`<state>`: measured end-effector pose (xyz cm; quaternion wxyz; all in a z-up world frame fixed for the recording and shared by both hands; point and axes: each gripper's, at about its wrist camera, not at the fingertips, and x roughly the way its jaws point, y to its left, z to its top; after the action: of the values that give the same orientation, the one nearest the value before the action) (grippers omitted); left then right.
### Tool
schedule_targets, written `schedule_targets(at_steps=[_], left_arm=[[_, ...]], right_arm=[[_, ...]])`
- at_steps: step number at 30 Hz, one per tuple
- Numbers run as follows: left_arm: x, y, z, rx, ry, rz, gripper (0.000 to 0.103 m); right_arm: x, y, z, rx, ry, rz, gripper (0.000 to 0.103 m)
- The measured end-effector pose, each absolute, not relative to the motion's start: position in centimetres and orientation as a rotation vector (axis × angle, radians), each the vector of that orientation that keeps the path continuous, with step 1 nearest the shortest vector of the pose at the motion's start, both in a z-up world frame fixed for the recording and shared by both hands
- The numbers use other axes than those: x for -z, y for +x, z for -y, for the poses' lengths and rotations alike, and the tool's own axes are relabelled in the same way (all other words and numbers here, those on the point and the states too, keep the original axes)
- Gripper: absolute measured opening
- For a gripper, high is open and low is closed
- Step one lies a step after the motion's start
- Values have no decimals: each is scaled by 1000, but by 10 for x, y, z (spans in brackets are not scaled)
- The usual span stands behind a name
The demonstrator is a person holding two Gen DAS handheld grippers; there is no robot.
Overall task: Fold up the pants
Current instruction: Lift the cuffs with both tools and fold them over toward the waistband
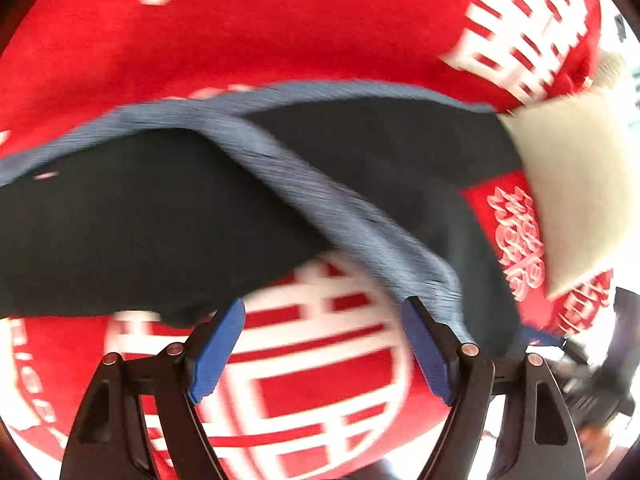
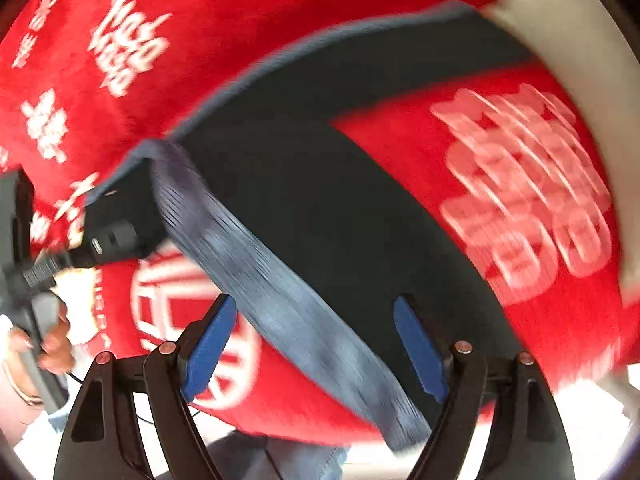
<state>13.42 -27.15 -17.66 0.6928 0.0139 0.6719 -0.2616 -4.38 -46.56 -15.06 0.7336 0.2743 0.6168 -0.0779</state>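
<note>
Dark navy pants (image 1: 140, 216) with a grey-blue ribbed waistband (image 1: 344, 216) lie on a red blanket (image 1: 240, 32) printed with white characters. My left gripper (image 1: 324, 348) is open above the blanket, just short of the pants' near edge, with the waistband by its right finger. In the right wrist view the pants (image 2: 320, 208) spread across the middle and the waistband (image 2: 280, 292) runs diagonally between the fingers of my open right gripper (image 2: 312, 344). The left gripper (image 2: 112, 240) shows at the far left by the pants' corner. Both views are motion-blurred.
A cream pillow (image 1: 576, 184) lies on the blanket at the right, touching the pants; it also shows in the right wrist view (image 2: 580, 40). A hand (image 2: 48, 344) holds the left gripper's handle. The bed's near edge runs along the bottom of both views.
</note>
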Motion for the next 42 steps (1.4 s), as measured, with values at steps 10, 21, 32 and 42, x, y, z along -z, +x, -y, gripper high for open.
schedule_targets(at_steps=[10,21,32,42], left_arm=[[197,121,326,670,93,-1549,81],[204,91,342,743,174,-1501,15],[139,167,390,673,62,-1407,14],[172,233,445,580,114,-1418,16]], right_arm=[[202,-178,470,465,867,-1289,84],[204,-175,477,334,986,-1229,3],[122,-54,607,177,860,-1115,3],[173,121,711,123,704,-1197,3]])
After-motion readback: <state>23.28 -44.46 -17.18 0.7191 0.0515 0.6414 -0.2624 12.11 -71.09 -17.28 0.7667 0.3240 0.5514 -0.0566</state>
